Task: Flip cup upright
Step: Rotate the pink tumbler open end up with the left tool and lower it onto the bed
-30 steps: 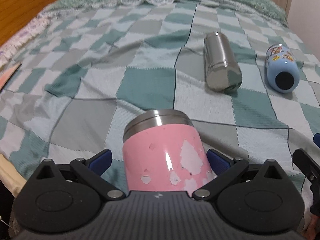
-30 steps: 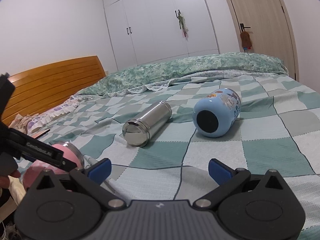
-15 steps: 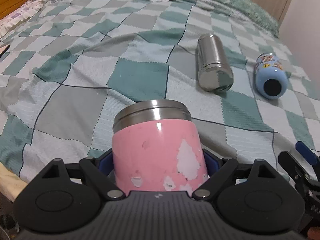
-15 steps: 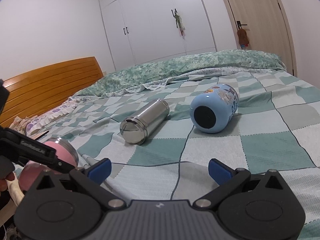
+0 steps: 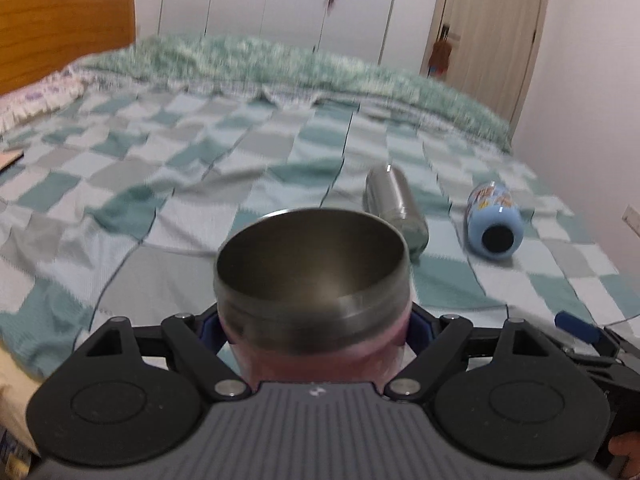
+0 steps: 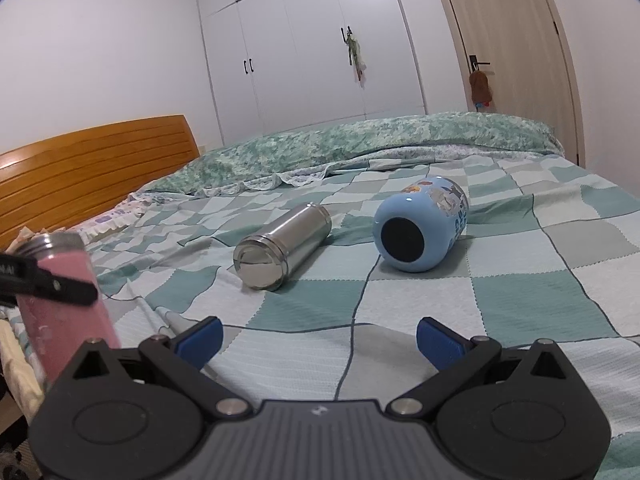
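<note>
My left gripper (image 5: 314, 330) is shut on the pink cup (image 5: 316, 300), a pink steel-rimmed tumbler. Its open mouth faces away from me and slightly up, so I see its dark steel inside. In the right wrist view the pink cup (image 6: 60, 300) stands nearly upright at the far left, with a left gripper finger across it. My right gripper (image 6: 318, 340) is open and empty, low over the checked bedspread (image 6: 520, 300). A steel bottle (image 6: 280, 246) and a light blue cup (image 6: 420, 228) lie on their sides ahead of it.
The steel bottle (image 5: 394, 208) and blue cup (image 5: 494, 222) also lie right of centre in the left wrist view. A wooden headboard (image 6: 92, 164) is at left, a folded green quilt (image 6: 360, 148) at the far side, wardrobe and door behind. The bed's near edge is at lower left.
My left gripper closed on the pink cup and has tilted it up from the bedspread, so its mouth now faces forward and up. The right gripper has barely moved.
</note>
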The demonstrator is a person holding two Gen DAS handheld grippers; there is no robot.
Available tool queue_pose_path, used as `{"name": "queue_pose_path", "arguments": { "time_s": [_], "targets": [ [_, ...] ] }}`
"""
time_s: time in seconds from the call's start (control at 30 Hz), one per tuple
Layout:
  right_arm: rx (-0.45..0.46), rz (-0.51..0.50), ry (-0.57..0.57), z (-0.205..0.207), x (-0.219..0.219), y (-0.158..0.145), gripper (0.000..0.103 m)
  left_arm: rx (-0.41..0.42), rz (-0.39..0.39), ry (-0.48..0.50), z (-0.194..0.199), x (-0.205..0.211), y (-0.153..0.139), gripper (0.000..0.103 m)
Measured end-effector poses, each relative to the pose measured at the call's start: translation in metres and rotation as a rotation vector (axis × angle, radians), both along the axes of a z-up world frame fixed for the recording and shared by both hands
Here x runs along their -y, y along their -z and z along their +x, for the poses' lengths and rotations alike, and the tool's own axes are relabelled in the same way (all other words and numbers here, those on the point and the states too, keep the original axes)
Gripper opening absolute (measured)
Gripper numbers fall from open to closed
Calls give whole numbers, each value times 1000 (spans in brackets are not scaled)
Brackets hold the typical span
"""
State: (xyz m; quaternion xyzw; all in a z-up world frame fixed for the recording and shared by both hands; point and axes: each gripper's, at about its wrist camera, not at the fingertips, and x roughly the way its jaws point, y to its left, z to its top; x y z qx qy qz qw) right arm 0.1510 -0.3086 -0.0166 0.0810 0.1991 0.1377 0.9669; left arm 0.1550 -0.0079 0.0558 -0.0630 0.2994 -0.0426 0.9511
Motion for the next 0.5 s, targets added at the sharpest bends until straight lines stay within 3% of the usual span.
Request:
{"name": "queue_pose_path", "arguments": {
  "time_s": [0.17,0.33,0.5],
  "targets": [
    [5,-16,13,-1,-2,1,103,92,32,-1,4,3,6,85],
    [-2,-26,21,1,-3,2,103,69,44,6,22,8,16,85],
    [-2,-30,27,1,-4,2,103,116,85,7,28,10,19,85]
  ]
}}
